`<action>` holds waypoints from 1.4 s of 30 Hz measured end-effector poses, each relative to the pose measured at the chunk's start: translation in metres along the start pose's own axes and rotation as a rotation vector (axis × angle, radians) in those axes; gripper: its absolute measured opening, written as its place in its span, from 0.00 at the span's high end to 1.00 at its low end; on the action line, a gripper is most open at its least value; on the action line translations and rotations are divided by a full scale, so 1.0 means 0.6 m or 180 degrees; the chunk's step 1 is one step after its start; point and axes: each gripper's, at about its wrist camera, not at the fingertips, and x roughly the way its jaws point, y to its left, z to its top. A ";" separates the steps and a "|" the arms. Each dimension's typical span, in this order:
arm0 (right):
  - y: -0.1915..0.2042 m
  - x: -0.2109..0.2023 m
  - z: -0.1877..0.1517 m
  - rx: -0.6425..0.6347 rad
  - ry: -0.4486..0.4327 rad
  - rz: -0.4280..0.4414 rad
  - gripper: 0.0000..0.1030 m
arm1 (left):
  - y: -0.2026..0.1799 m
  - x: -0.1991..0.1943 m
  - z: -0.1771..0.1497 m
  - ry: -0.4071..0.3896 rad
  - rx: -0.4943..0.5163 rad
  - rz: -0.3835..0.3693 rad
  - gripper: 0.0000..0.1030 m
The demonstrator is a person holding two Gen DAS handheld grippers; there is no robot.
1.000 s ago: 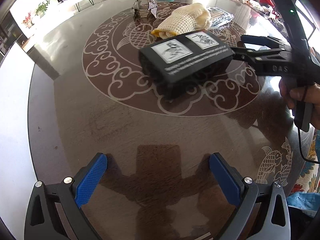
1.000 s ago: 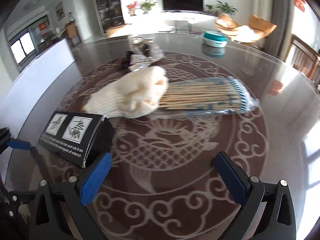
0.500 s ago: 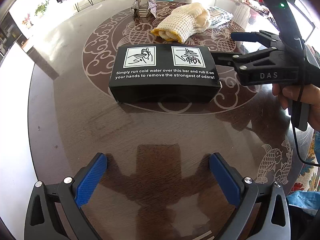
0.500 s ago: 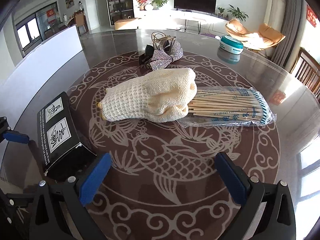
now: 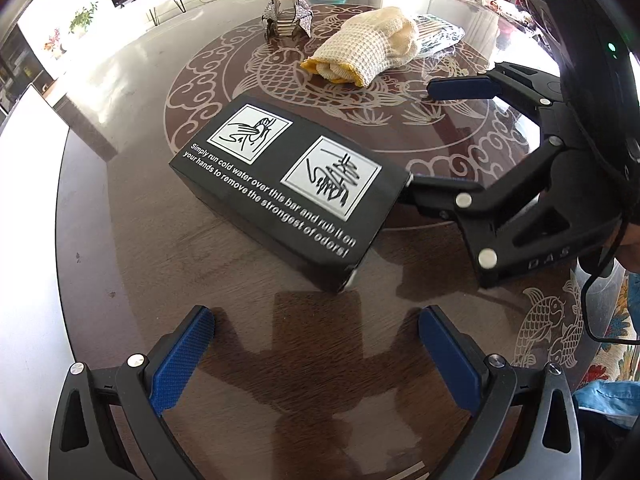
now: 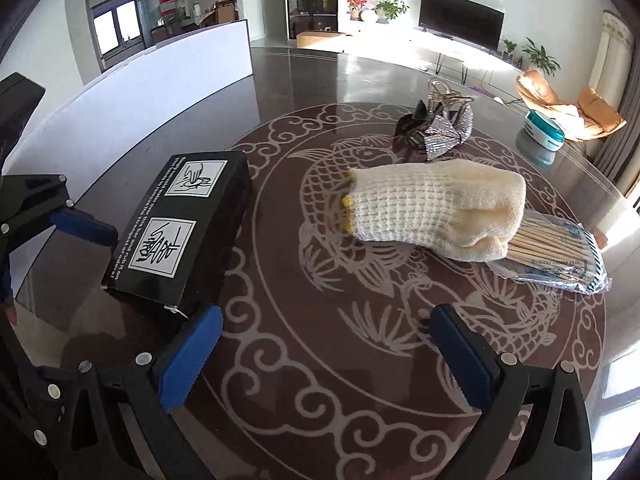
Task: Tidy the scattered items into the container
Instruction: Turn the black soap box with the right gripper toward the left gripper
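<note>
Black box (image 5: 288, 188) flat; cream glove (image 6: 436, 208) overlapping swab packet (image 6: 556, 252).

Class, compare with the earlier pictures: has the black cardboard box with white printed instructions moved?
Yes. The black cardboard box with white printed instructions has swung and shifted off the table's fish medallion toward the left gripper.

Bare dark patterned glass table (image 5: 248, 320) lies between my left gripper (image 5: 316, 356) and the black printed cardboard box (image 5: 288, 188); my right gripper (image 6: 324, 352) has open tabletop ahead.
</note>
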 end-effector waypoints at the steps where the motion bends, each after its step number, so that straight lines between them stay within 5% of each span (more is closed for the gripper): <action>1: 0.000 0.000 0.000 -0.0006 0.0000 0.0007 0.00 | 0.000 0.000 -0.001 0.0001 -0.0003 0.0001 0.00; 33: 0.004 -0.001 0.001 0.0044 0.0004 -0.0018 0.00 | -0.002 0.002 -0.012 0.0039 0.0013 -0.0007 0.00; 42: 0.023 -0.001 -0.001 -0.0329 0.0002 0.0231 0.00 | 0.000 -0.003 -0.034 0.0095 -0.0048 0.0006 0.00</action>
